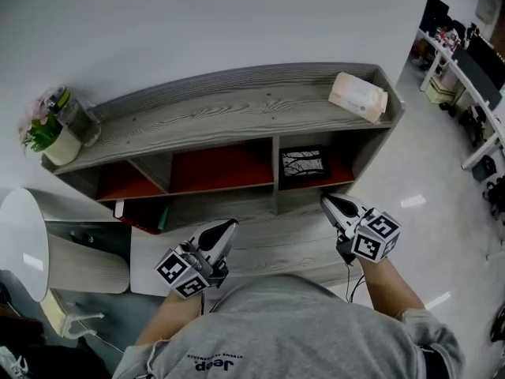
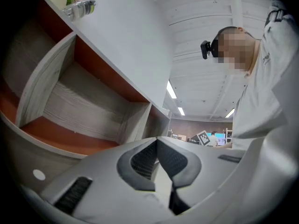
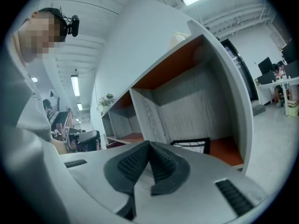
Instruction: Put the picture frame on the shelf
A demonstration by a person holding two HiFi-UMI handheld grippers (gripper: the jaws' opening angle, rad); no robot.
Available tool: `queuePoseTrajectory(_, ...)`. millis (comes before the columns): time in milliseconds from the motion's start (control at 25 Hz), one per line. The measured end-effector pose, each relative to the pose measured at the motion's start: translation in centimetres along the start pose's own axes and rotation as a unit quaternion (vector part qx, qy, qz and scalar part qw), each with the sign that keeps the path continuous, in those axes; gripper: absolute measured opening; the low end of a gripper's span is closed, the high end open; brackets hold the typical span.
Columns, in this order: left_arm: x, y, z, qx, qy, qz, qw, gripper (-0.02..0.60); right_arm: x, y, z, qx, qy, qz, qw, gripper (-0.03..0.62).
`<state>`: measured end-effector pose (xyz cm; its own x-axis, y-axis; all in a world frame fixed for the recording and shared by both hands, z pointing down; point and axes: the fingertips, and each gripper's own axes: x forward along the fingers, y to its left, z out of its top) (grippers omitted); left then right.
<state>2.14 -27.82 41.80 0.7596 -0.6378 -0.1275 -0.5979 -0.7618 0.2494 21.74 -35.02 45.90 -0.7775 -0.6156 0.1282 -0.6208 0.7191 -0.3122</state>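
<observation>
The black picture frame [image 1: 304, 164] stands in the right compartment of the grey shelf unit [image 1: 237, 105], on its red floor. In the right gripper view the picture frame [image 3: 192, 144] shows just past the jaws, inside that compartment. My right gripper [image 1: 328, 203] is shut and empty, a little in front of and below the frame. The left gripper [image 1: 229, 227] is shut too, with nothing in it, in front of the lower shelf. In the left gripper view the left gripper [image 2: 157, 140] faces an empty compartment with a red back.
On the shelf top lie a pack of wipes [image 1: 358, 96] at the right and a flower pot [image 1: 49, 133] at the left. A round white table [image 1: 22, 239] stands at the left. Desks [image 1: 465, 61] fill the far right.
</observation>
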Motion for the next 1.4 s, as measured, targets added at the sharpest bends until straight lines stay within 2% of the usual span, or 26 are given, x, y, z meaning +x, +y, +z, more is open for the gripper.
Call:
queuePoseTrajectory(200,-3.1,0.6,2.2,0.005,-0.016,-0.017,0.9997,0.009,1.0,4.5,0.1,-0.013,0.003,0.000,1.000,-0.006)
queuePoseTrajectory(360,-7.4,2.6,3.7,0.009,-0.015,-0.026,0.9995,0.009,4.2,8.7,-0.5,-0.013,-0.004,-0.006,1.000,-0.005)
queuePoseTrajectory(600,-14.9,6.7,5.6,0.031,0.006,-0.011,0.9994,0.009,10.7,15.4,-1.7,-0.019,0.003,0.003,1.000,-0.003)
queuePoseTrajectory(800,-19.3,8.7,5.9,0.032,0.014,-0.001,0.9994,0.009,14.9,18.4,-1.9,-0.012,0.007,0.017,1.000,-0.002)
queuePoseTrajectory(960,-20.3,9.5,6.0,0.040,0.019,0.017,0.9989,0.009,16.9,19.6,-1.3,-0.028,0.009,0.045,0.999,0.005)
queuePoseTrajectory(1200,-19.9,9.3,6.4,0.034,-0.022,0.067,0.9969,0.009,16.9,18.3,-1.1,-0.034,0.018,0.085,0.996,0.005)
queuePoseTrajectory(1400,-19.7,9.6,6.3,0.026,-0.036,0.090,0.9950,0.009,17.0,17.4,-0.9,-0.039,0.027,0.102,0.994,0.005)
